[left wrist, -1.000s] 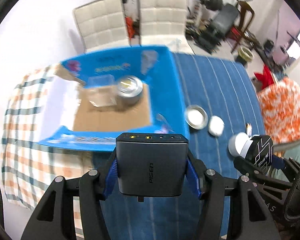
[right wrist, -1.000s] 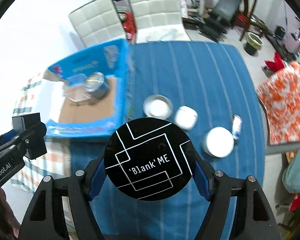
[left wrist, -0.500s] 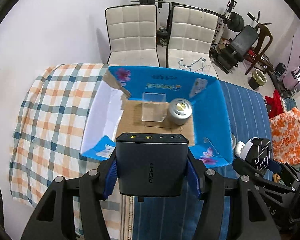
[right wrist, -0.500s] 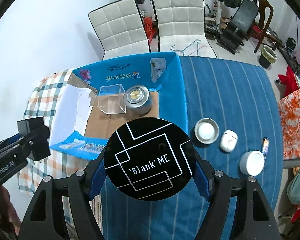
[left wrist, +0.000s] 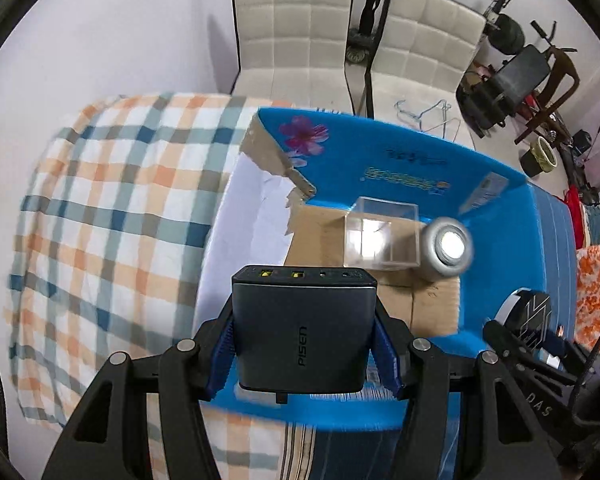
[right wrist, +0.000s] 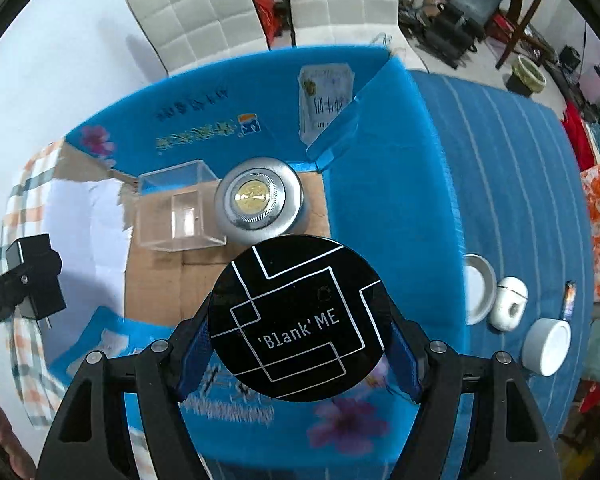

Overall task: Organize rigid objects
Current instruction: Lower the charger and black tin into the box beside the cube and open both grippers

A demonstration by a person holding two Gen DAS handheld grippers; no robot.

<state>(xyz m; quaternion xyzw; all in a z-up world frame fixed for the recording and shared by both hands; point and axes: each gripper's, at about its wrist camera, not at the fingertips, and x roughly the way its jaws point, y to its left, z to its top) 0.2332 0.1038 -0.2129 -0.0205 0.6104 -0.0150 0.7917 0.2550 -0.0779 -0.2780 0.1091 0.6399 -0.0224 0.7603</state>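
Both grippers hang over the open blue cardboard box [right wrist: 388, 184], which sits on the desk where the plaid cloth [left wrist: 112, 216] meets the blue striped cloth [right wrist: 512, 168]. The left gripper [left wrist: 302, 340] has its fingers clamped on the sides of a dark PISEN charger [left wrist: 302, 332], held above the box's near-left part. The right gripper [right wrist: 300, 320] has its fingers clamped on a black round 'Blank ME' case [right wrist: 300, 316], above the box's near-right part. On the box floor, toward the far wall, a clear plastic cube [right wrist: 176, 208] and a silver round tin [right wrist: 258, 200] stand just beside each other. Judgement: the step in hand is setting both items down inside. Free cardboard lies on the near side of the cube and tin; each item should be lowered there, level, clear of the box walls and of each other, and released only once seated. Risk: a release from height could knock the light cube. Still outside, at the desk's right edge, remain a small metal dish [right wrist: 478, 288], a white earbud case [right wrist: 508, 308] and a white jar [right wrist: 548, 346].
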